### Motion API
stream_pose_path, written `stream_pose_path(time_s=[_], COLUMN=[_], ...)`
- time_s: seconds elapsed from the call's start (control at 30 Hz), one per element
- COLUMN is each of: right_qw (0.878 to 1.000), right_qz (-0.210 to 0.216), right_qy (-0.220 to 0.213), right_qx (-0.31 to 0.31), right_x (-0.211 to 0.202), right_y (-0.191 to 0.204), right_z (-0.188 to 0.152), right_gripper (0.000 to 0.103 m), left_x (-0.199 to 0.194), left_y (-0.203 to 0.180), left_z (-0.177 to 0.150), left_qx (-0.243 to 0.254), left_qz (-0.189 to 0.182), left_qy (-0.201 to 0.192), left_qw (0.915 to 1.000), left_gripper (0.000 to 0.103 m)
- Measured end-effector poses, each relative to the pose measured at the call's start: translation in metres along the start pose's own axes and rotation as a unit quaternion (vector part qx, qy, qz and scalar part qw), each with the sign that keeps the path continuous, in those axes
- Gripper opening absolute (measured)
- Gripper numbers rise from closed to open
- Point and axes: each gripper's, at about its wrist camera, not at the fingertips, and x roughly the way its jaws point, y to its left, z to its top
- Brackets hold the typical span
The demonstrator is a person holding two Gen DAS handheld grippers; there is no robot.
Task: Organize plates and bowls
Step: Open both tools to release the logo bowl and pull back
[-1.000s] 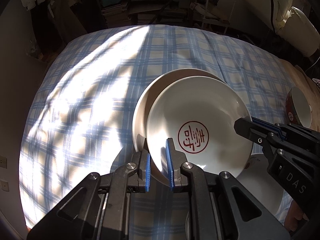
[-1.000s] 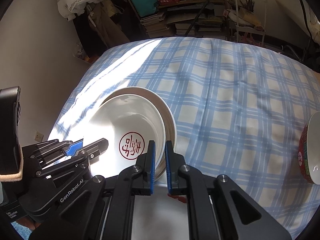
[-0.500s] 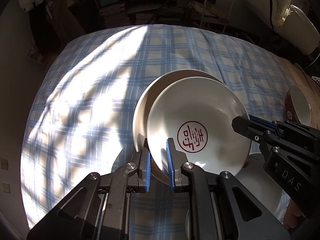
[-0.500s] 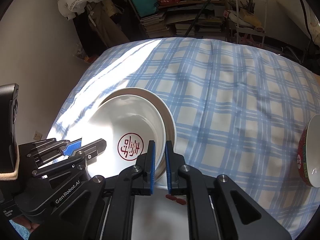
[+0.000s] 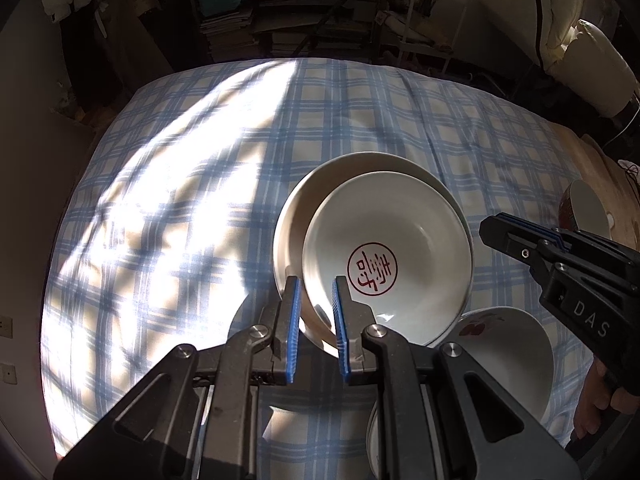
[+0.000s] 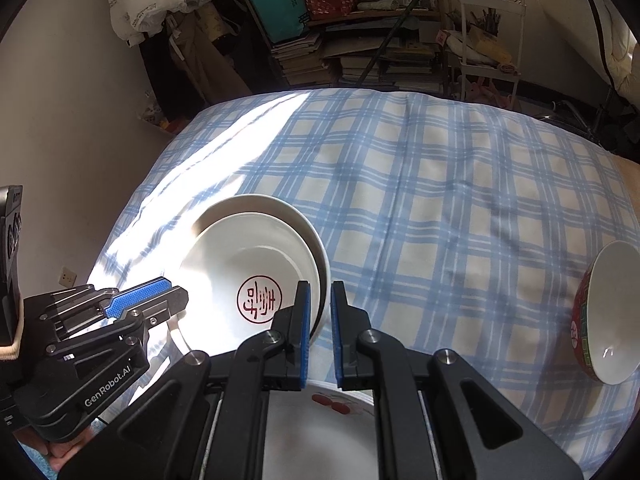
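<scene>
1. Pinching the near left rim of the white plate with the red seal (image 5: 404,248), the left gripper (image 5: 316,320) has its blue pads on both sides of the rim, in the lower middle of the left wrist view.
2. The right gripper (image 6: 320,320) is pressed onto the right rim of this same plate (image 6: 244,264); its two blue pads are almost together, with the thin edge between them, at the lower centre of the right wrist view.
3. The sealed plate sits just above a larger cream plate (image 5: 304,192), whose rim shows as a crescent at the upper left of it; whether the two touch I cannot tell.
4. Both plates are over a blue checked cloth (image 5: 180,200), which is lit by strong sun at the left of the frame.
5. A white bowl with a red fruit pattern (image 5: 508,344) is at the lower right of the left wrist view, just beside the plates; in the right wrist view it is partly hidden behind the gripper at the bottom (image 6: 320,420).
6. A red patterned bowl with a white inside (image 6: 604,316) lies tilted on its side at the right edge of the right wrist view, well apart from the plates.
7. Stacks of books and bags (image 6: 304,52) fill the dark upper part of the frame.
</scene>
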Motion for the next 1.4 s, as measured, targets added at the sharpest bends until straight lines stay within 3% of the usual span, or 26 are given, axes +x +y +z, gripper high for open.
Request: stream_pose_path(time_s=[0.1,0.17,0.2,0.27,0.47,0.63,0.9,1.1,1.4], right_qw=[1.000,1.000,0.999,0.999,0.998,0.995,0.990,0.983,0.979], right_qz=[-0.002,-0.006,-0.009,-0.012,-0.031,-0.054,-0.087,-0.095,-0.118], right_qy=[-0.004,-0.013,-0.017,-0.020,-0.032,-0.054,-0.077,-0.096,-0.083], right_qx=[0.014,0.021,0.025,0.034,0.049,0.064,0.079,0.121,0.145], right_x=[-0.008,-0.015,-0.019,-0.025,-0.049,-0.074,-0.111,-0.131,-0.132], right_y=[-0.007,-0.011,-0.014,-0.019,-0.037,-0.057,-0.102,-0.143,-0.187], right_z=[0.003,0.003,0.003,0.002,-0.001,-0.003,-0.003,-0.004,-0.010], right_gripper=[0.017,0.037,0.041,0.048,0.074,0.094,0.096,0.096,0.096], left_x=[-0.003,-0.008,-0.011,-0.017,-0.042,-0.051,-0.049,-0.047,-0.036], left_y=[-0.004,-0.006,-0.006,-0.007,-0.022,-0.043,-0.089,-0.125,-0.192], left_z=[0.002,0.004,0.004,0.006,0.010,0.018,0.030,0.047,0.061], left_qx=[0.000,-0.005,-0.007,-0.009,0.010,0.019,0.048,0.058,0.099], left_qz=[0.008,0.016,0.019,0.020,0.033,0.025,0.017,-0.013,-0.051], left_qy=[0.000,-0.004,-0.005,-0.011,-0.044,-0.051,-0.052,-0.058,-0.069], left_qw=[1.0000,0.9998,0.9998,0.9997,0.9985,0.9982,0.9973,0.9965,0.9913], left_gripper=[0.022,0.027,0.028,0.044,0.076,0.081,0.081,0.081,0.081])
